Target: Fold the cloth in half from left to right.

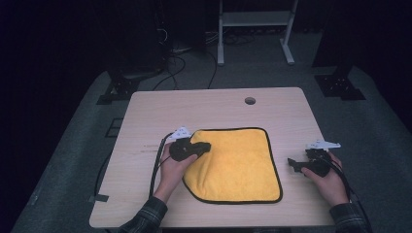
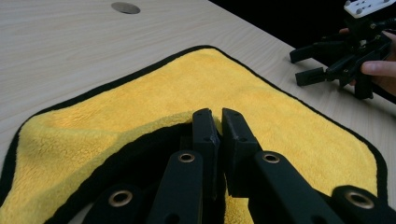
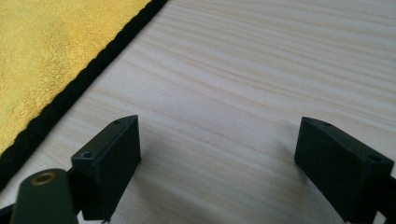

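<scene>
Nearest us: left gripper [image 2: 215,122], jaws clenched on a folded-over edge of the yellow cloth [image 1: 238,162], lifting that black-trimmed corner. We list the cloth mid-table [image 1: 204,104], otherwise lying flat. Right gripper [image 1: 294,165], jaws spread wide and released, rests on bare wood just beside the cloth's right edge

Dark lab room, pale wooden table [image 1: 286,111], grey carpet [image 1: 379,126], floor cables [image 1: 170,73], white metal stand [image 1: 252,19]
</scene>
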A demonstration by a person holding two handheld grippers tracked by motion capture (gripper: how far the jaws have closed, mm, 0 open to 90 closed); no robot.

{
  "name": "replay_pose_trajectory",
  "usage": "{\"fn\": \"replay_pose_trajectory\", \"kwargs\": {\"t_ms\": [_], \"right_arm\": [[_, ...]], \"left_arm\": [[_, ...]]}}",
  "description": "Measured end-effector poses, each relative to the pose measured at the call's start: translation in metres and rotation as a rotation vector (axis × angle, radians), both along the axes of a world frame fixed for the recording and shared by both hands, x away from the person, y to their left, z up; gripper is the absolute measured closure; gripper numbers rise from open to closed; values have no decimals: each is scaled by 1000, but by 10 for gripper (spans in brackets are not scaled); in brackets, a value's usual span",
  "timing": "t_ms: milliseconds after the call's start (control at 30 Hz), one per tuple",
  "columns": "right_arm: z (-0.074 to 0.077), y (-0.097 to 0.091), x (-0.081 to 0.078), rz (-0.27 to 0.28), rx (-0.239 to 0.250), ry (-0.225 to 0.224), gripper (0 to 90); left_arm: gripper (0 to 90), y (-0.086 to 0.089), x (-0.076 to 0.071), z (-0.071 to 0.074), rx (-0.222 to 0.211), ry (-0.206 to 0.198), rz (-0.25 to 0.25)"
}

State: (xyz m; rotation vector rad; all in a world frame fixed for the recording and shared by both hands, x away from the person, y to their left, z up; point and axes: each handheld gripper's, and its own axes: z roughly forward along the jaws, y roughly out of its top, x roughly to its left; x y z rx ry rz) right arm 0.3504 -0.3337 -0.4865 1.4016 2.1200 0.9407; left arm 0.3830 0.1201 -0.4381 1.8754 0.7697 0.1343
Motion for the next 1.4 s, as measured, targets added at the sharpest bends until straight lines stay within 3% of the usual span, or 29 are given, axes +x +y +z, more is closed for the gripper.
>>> {"fn": "replay_pose_trajectory", "kwargs": {"t_ms": [1400], "right_arm": [[0,0,0,5,0,0,131]], "left_arm": [[845,-95,24,8,-30,-5,-168]]}}
